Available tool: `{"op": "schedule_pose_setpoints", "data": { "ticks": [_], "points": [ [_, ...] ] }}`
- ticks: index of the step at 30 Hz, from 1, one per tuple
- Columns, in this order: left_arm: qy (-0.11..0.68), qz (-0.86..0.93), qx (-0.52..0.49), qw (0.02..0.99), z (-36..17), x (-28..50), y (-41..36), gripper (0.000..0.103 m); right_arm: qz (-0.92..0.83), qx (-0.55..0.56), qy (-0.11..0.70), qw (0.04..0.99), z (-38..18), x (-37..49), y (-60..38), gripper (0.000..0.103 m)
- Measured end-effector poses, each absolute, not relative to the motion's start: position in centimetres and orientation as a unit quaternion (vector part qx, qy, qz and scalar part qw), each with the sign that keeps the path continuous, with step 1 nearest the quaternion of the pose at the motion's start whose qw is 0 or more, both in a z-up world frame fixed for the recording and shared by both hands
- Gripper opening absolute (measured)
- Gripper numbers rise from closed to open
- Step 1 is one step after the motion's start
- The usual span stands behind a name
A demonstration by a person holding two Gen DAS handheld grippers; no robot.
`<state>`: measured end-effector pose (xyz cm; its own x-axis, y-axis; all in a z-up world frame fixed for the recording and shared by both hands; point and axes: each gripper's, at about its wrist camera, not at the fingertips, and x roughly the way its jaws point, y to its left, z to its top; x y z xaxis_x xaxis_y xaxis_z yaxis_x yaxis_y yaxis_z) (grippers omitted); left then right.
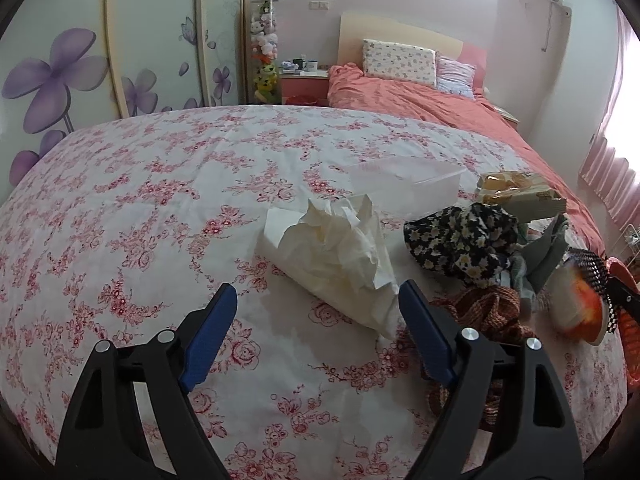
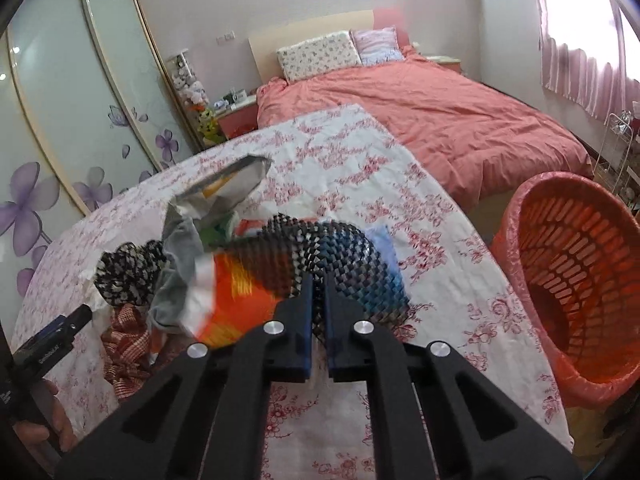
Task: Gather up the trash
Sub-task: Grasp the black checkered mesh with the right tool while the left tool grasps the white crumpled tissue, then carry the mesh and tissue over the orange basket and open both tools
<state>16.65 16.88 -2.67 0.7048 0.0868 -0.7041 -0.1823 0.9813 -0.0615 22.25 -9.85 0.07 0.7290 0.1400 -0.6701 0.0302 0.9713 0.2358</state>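
Right wrist view: your right gripper [image 2: 317, 280] is pinched tight on the black woven-pattern edge of an orange snack wrapper [image 2: 240, 296], which hangs blurred over the floral tablecloth [image 2: 440, 240]. The orange basket [image 2: 580, 280] sits at three o'clock. In the left wrist view, your left gripper [image 1: 316, 296] is spread wide with nothing between its jaws, and a crumpled white tissue [image 1: 340, 256] lies at twelve o'clock, just ahead.

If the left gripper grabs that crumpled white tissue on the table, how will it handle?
The crumpled white tissue looks thin and creased, so probably floppy and very light. Its loose folds will likely compress under the open left gripper; it shouldn't roll.
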Motion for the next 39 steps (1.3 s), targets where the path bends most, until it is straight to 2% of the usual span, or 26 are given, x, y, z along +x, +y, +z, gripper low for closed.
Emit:
{"op": "schedule_pose_setpoints", "data": {
  "ticks": [7,11,12,15,18,29,39],
  "points": [
    [0.389,0.068,-0.067,0.916,-3.1,17.4,16.7,0.082,0.024,0.114,0.351,0.929,0.9,21.4,-10.2,0.005],
    [0.407,0.066,-0.079,0.908,-3.9,18.5,16.9,0.073,0.022,0.115,0.347,0.931,1.3,21.1,-10.4,0.005],
    [0.410,0.066,-0.079,0.906,-4.2,18.8,17.0,0.066,0.022,0.114,0.346,0.931,1.3,21.0,-10.5,0.005],
    [0.425,0.056,-0.083,0.900,-5.0,19.8,17.1,0.035,0.020,0.113,0.347,0.931,1.3,20.7,-10.6,0.005],
    [0.411,0.043,-0.079,0.907,-4.7,19.6,17.2,0.020,0.018,0.111,0.347,0.931,1.3,20.4,-10.7,0.005],
    [0.376,0.023,-0.075,0.923,-1.0,17.1,17.5,0.017,0.015,0.119,0.325,0.938,3.0,18.5,-11.6,0.005],
    [0.356,-0.051,-0.055,0.931,3.0,14.5,12.6,0.017,0.005,0.129,0.285,0.950,5.9,15.3,-13.5,0.005]
  ]
}}
